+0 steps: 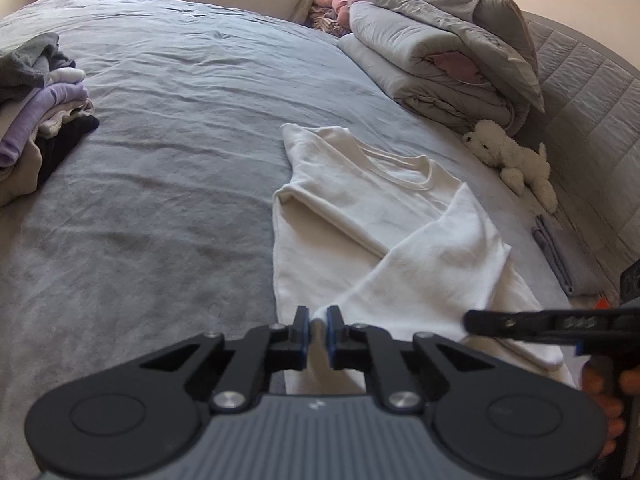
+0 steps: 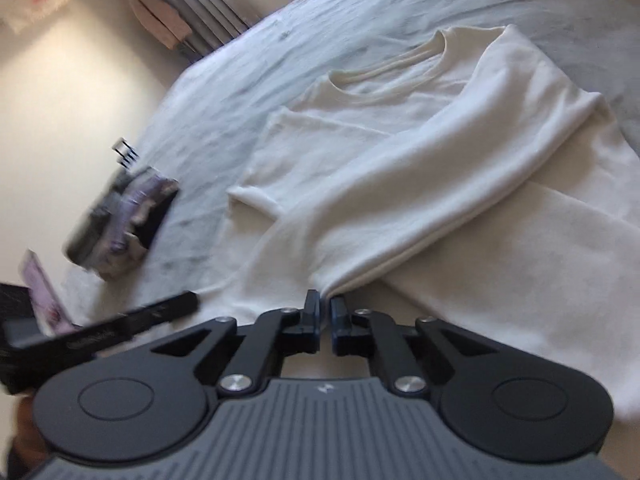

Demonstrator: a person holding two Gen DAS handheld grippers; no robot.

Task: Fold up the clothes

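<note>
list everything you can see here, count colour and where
shirt: one, white, flat on the bed, sleeves folded across the front
clothes pile: one, grey, lilac, cream and black, far left of the bed
bed: one, grey cover
duvet: one, grey, folded at the headboard
pillow: one, grey, on the duvet
toy dog: one, white, beside the headboard
cloth: one, grey, folded, right bed edge
left gripper: black, blue pads, shut on a shirt cuff
right gripper: black, shut on a shirt cuff
</note>
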